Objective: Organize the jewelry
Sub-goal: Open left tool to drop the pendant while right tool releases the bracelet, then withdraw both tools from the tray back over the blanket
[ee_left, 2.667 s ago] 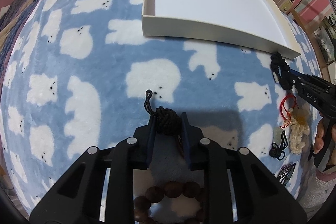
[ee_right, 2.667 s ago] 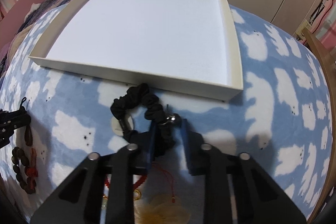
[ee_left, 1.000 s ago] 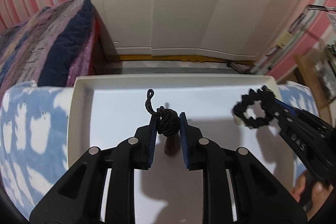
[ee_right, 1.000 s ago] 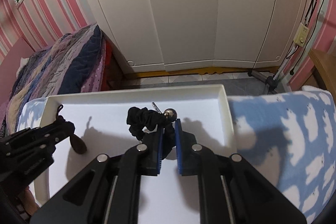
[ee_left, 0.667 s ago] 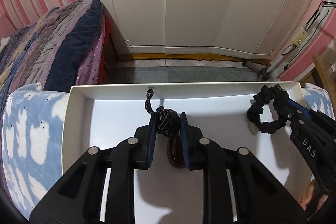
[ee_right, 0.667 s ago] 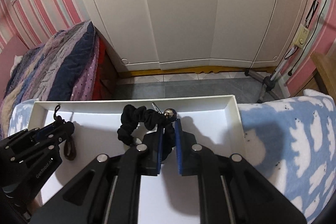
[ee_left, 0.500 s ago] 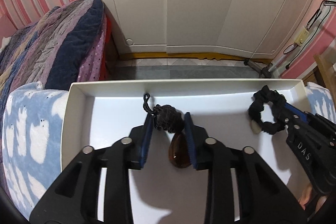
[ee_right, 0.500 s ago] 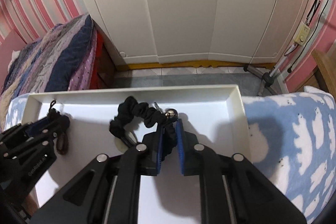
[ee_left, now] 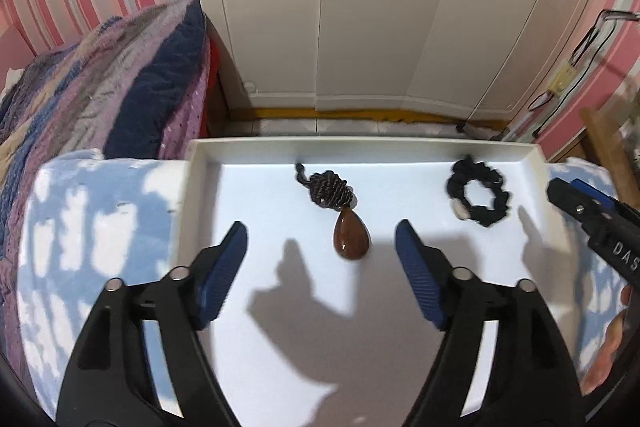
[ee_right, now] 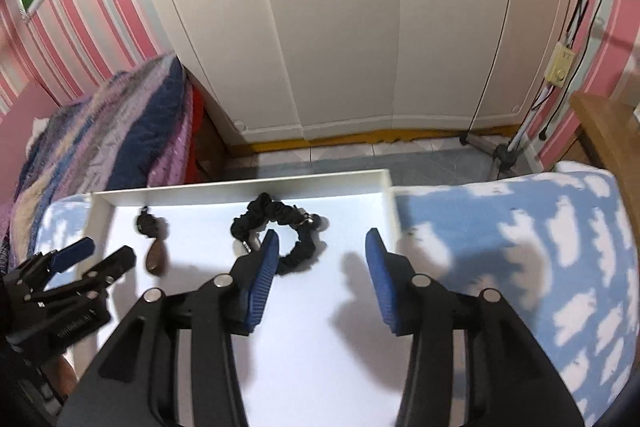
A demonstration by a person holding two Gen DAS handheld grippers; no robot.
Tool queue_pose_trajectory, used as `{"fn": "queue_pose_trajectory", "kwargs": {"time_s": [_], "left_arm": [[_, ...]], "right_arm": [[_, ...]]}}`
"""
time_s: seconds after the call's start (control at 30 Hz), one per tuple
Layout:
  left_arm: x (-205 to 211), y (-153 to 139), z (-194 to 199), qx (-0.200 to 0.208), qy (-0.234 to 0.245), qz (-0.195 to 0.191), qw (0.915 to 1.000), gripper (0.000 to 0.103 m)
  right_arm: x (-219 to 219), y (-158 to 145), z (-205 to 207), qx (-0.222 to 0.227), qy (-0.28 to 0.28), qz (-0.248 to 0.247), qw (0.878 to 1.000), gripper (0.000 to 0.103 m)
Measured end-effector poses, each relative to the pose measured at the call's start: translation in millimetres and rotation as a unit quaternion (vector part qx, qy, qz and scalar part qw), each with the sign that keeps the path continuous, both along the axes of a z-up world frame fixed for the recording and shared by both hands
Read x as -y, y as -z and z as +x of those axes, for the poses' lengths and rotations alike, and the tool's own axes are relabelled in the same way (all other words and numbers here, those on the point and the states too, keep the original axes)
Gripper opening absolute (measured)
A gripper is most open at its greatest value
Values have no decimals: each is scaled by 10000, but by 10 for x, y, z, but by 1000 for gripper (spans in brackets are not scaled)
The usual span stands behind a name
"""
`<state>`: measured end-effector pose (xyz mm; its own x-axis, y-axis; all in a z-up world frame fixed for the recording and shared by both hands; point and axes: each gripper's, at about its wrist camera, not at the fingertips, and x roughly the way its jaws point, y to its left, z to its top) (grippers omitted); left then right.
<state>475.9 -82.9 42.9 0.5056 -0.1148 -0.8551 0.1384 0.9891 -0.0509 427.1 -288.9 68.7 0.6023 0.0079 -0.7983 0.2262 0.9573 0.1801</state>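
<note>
A brown teardrop pendant (ee_left: 351, 236) on a dark knotted cord (ee_left: 329, 188) lies flat in the white tray (ee_left: 360, 143), near its far wall. My left gripper (ee_left: 321, 235) hangs just above it, its jaws opening, nothing pressed between the pads. A black scrunchie (ee_left: 479, 195) with a small charm rests further right in the tray. In the right wrist view that scrunchie (ee_right: 280, 231) lies just beyond my right gripper (ee_right: 320, 242), whose jaws are opening and hold nothing. The pendant (ee_right: 156, 258) and the left gripper (ee_right: 86, 259) show at the left there.
The tray sits on a blue fleece blanket with white bears (ee_right: 520, 235). A striped purple quilt (ee_left: 112, 75) lies beyond on the left, white wardrobe doors (ee_left: 360, 7) stand behind, and a wooden edge (ee_right: 604, 131) is at the right. A hand (ee_left: 608, 355) shows at the right rim.
Both grippers carried their pieces from the blanket over the tray, then let go: the pendant and the scrunchie now lie on the tray floor and both sets of jaws have spread apart.
</note>
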Motion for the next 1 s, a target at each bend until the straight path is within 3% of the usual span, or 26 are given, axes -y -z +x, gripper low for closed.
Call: {"fn": "queue_pose_trajectory", "kwargs": {"time_s": [0.07, 0.17, 0.2, 0.27, 0.43, 0.6, 1.0], "left_arm": [[-122, -187, -170, 147, 6, -48, 9999, 90], [-289, -475, -491, 357, 12, -89, 9993, 100], [-335, -556, -593, 415, -2, -98, 9991, 100], [-417, -668, -798, 449, -9, -45, 9990, 100], [-451, -781, -1351, 484, 2, 141, 9987, 100], [-581, -743, -1903, 385, 216, 41, 9990, 100], [-694, -536, -2756, 344, 373, 57, 9987, 100]], "right_arm": [[35, -149, -189, 131, 65, -125, 9998, 67], [53, -397, -585, 362, 52, -288, 9989, 73], [43, -437, -673, 371, 59, -344, 9987, 75], [35, -534, -880, 368, 37, -414, 9985, 89], [-19, -716, -1522, 568, -1, -534, 9970, 93], [-104, -742, -2054, 667, -93, -736, 9950, 94], [-275, -625, -2792, 789, -170, -957, 9921, 94]]}}
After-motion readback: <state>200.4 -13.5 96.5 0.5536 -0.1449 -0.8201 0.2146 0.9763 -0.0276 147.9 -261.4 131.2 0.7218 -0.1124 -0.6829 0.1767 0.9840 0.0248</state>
